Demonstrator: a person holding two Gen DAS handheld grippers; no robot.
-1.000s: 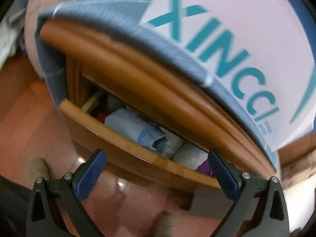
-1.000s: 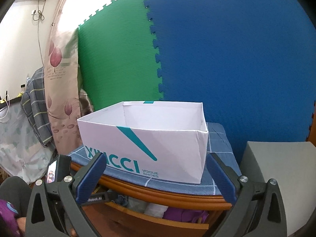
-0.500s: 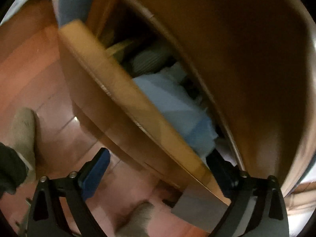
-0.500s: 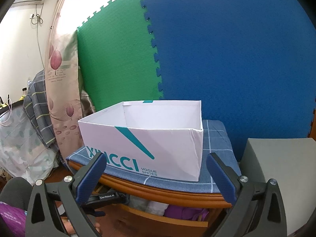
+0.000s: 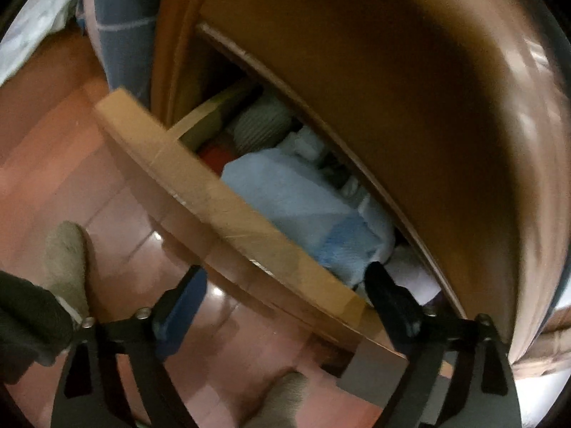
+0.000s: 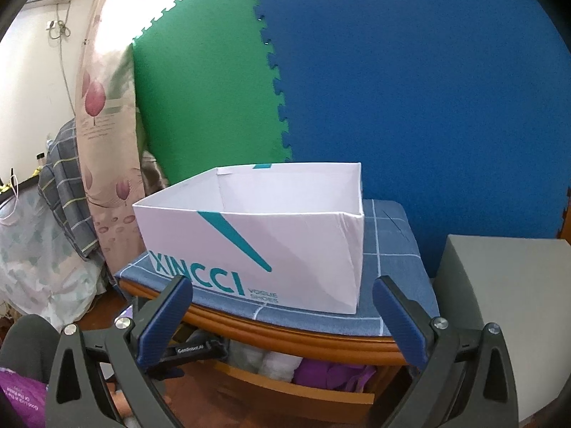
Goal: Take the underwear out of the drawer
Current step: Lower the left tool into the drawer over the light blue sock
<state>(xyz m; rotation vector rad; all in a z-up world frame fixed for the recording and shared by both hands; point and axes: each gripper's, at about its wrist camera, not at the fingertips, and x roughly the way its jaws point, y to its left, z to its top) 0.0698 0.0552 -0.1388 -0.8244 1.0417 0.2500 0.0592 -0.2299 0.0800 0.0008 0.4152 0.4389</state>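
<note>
A folded pale-blue piece of underwear [image 5: 296, 207] is lying in the open drawer [image 5: 228, 210], pressed up against the inner face of the drawer's wooden front board. Around it in the drawer, a grey knitted roll [image 5: 262, 125] is sitting toward the far end, a patch of red fabric [image 5: 217, 158] is showing beside the board, and white cloth [image 5: 414, 274] is lying at the near end.

The left gripper [image 5: 285, 287] is pointing steeply down over the drawer and straddling its front board: one finger is hanging outside the board above the reddish floor [image 5: 71, 171], the other is reaching inside the drawer, its tip just at the darker blue edge of the underwear. Its jaws are wide and closing, with the board and the edge of the underwear between them; whether the inner pad is already touching the cloth, I cannot tell. Two grey-socked feet are showing on the floor below the drawer.

From the right wrist view, the drawer is standing pulled out under the wooden tabletop [image 6: 292, 331], with white rolls [image 6: 264, 358] and purple fabric [image 6: 332, 371] inside. Above the drawer, a white XINCCI box [image 6: 257, 249] is resting on a blue checked cloth [image 6: 389, 249]. The right gripper [image 6: 282, 306] is hovering in front of the drawer, its jaws spread wide and holding nothing.
</note>
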